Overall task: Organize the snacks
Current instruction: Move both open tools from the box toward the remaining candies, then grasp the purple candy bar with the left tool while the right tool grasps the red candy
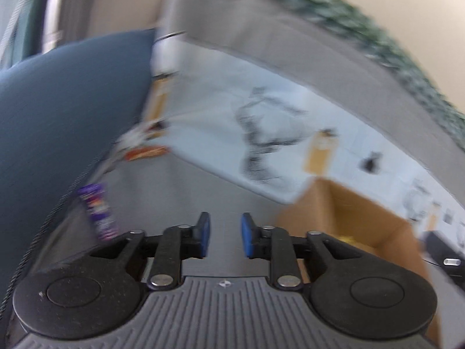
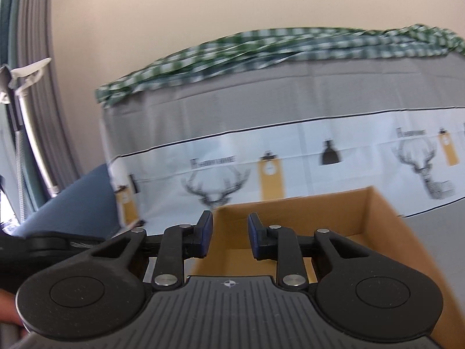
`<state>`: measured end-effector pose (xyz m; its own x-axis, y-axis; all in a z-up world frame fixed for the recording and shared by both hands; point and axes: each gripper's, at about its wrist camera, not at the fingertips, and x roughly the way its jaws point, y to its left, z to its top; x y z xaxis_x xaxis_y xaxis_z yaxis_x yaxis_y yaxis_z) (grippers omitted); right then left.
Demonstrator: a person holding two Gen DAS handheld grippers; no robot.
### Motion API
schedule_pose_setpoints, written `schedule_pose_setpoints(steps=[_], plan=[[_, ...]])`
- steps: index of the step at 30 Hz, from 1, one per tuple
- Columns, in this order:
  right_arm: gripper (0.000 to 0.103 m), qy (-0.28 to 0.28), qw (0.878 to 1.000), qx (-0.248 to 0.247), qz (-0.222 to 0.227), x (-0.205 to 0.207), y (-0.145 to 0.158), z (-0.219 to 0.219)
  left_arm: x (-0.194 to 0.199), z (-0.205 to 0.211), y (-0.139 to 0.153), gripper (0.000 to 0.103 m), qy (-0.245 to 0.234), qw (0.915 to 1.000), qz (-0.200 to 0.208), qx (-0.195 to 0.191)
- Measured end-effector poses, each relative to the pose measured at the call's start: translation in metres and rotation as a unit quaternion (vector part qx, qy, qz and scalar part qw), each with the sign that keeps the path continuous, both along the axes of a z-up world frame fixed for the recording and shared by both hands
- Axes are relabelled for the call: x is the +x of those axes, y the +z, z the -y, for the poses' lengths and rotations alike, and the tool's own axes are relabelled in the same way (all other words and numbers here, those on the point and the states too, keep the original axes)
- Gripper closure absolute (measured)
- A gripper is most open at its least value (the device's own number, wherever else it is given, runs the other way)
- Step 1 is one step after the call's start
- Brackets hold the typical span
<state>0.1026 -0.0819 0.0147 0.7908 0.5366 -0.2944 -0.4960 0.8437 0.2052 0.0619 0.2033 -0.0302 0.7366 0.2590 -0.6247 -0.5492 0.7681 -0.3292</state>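
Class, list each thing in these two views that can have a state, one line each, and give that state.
left gripper: open, holding nothing.
right gripper: open, holding nothing, over the box.
cardboard box: open at the top; something yellow shows inside in the left view.
purple snack packet: loose outside the box, blurred.
orange snack packet: loose outside the box, by the blue cushion.
green checked cloth: bunched along the top of the grey surface.

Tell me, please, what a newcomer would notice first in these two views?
Probably the open cardboard box, right behind the right claw, and the deer-print cloth beyond it. In the left view, a purple snack packet stands left of the open left claw, beside a dark blue cushion.
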Motion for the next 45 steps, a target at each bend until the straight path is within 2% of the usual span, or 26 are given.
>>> schedule_pose_setpoints(steps=[2,5,7,8,9,13,15,17,19,20,21,23,25,28,34,41,45], plan=[[0.074,0.018,1.000,0.001,-0.007,-0.003,-0.001,-0.014,-0.007,-0.026,-0.016,0.073,0.061,0.9975,-0.011,-0.034],[0.074,0.037,0.999,0.003,-0.015,-0.009,-0.004,-0.029,-0.016,-0.061,-0.032,0.070,0.144,0.9851,-0.026,-0.090],[0.074,0.050,0.999,0.002,-0.019,-0.011,-0.006,-0.037,-0.018,-0.071,-0.037,0.059,0.164,0.9823,-0.030,-0.087],[0.074,0.055,0.998,0.000,-0.022,-0.012,-0.007,-0.041,-0.017,-0.075,-0.039,0.050,0.168,0.9814,-0.037,-0.085],[0.074,0.062,0.998,-0.001,-0.025,-0.012,-0.008,-0.044,-0.015,-0.081,-0.043,0.047,0.173,0.9795,-0.049,-0.089],[0.072,0.093,0.994,-0.009,-0.051,-0.008,-0.014,-0.055,-0.019,-0.101,-0.057,0.047,0.200,0.9697,-0.066,-0.124],[0.071,0.110,0.992,-0.026,-0.061,-0.005,-0.014,-0.062,-0.018,-0.112,-0.065,0.048,0.199,0.9648,-0.072,-0.156],[0.069,0.131,0.988,-0.057,-0.061,0.004,-0.006,-0.077,-0.015,-0.116,-0.069,0.049,0.187,0.9661,-0.076,-0.162],[0.061,0.159,0.981,-0.093,-0.057,0.018,0.009,-0.100,-0.012,-0.117,-0.070,0.057,0.177,0.9684,-0.083,-0.156],[0.060,0.174,0.977,-0.111,-0.055,0.026,0.017,-0.114,-0.012,-0.116,-0.072,0.065,0.174,0.9662,-0.104,-0.159],[0.058,0.191,0.972,-0.124,-0.050,0.034,0.026,-0.130,-0.012,-0.117,-0.074,0.077,0.171,0.9661,-0.107,-0.162],[0.057,0.222,0.964,-0.142,-0.037,0.048,0.041,-0.162,-0.012,-0.116,-0.078,0.077,0.169,0.9654,-0.109,-0.166],[0.052,0.258,0.950,-0.177,-0.023,0.063,0.047,-0.201,-0.013,-0.115,-0.076,0.077,0.164,0.9660,-0.113,-0.165],[0.052,0.307,0.921,-0.241,-0.012,0.082,0.036,-0.260,-0.015,-0.112,-0.077,0.077,0.170,0.9635,-0.119,-0.170],[0.052,0.370,0.857,-0.357,0.030,0.109,-0.026,-0.361,-0.020,-0.112,-0.075,0.077,0.178,0.9589,-0.123,-0.184],[0.052,0.417,0.796,-0.435,0.062,0.136,-0.084,-0.418,-0.022,-0.115,-0.076,0.077,0.178,0.9564,-0.124,-0.196],[0.052,0.463,0.757,-0.460,0.044,0.151,-0.105,-0.435,-0.015,-0.119,-0.076,0.076,0.181,0.9545,-0.126,-0.200]])
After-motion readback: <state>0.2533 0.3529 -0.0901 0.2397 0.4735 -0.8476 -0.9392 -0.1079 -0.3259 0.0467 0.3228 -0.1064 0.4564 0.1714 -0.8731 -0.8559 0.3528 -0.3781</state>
